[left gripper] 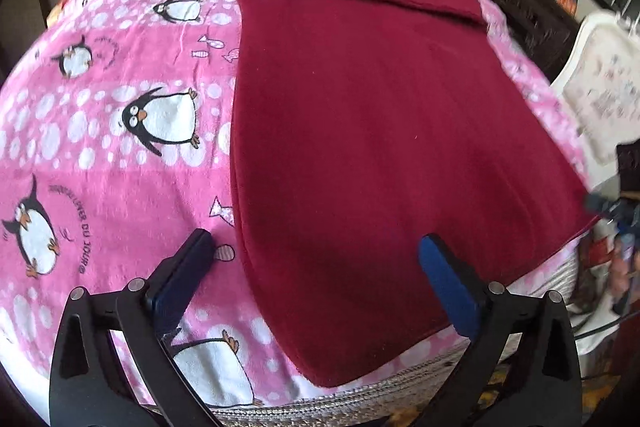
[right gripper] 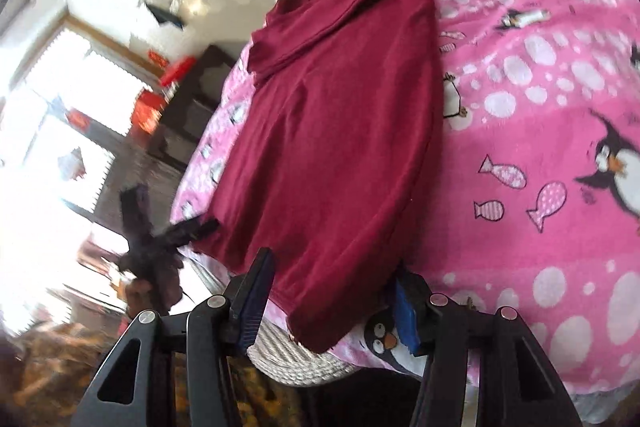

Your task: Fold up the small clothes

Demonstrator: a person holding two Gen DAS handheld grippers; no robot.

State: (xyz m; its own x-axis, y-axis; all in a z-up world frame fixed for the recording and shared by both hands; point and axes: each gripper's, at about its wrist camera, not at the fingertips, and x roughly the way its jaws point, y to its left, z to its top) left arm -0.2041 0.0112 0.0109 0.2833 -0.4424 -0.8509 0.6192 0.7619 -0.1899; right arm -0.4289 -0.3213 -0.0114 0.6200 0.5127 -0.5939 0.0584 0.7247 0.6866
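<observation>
Left wrist view: the left claw (left gripper: 316,247) stands spread wide and empty, straddling the near left edge of a dark red garment (left gripper: 360,131), which lies flat ahead on a pink penguin blanket (left gripper: 120,115) — likely smoothed for folding.

Right wrist view: the right claw (right gripper: 332,291) is partly spread around the garment's (right gripper: 336,115) near hem corner, pads not visibly pinching — seemingly positioned to grab it. To its left, the left claw (right gripper: 192,229) meets the other corner.
</observation>
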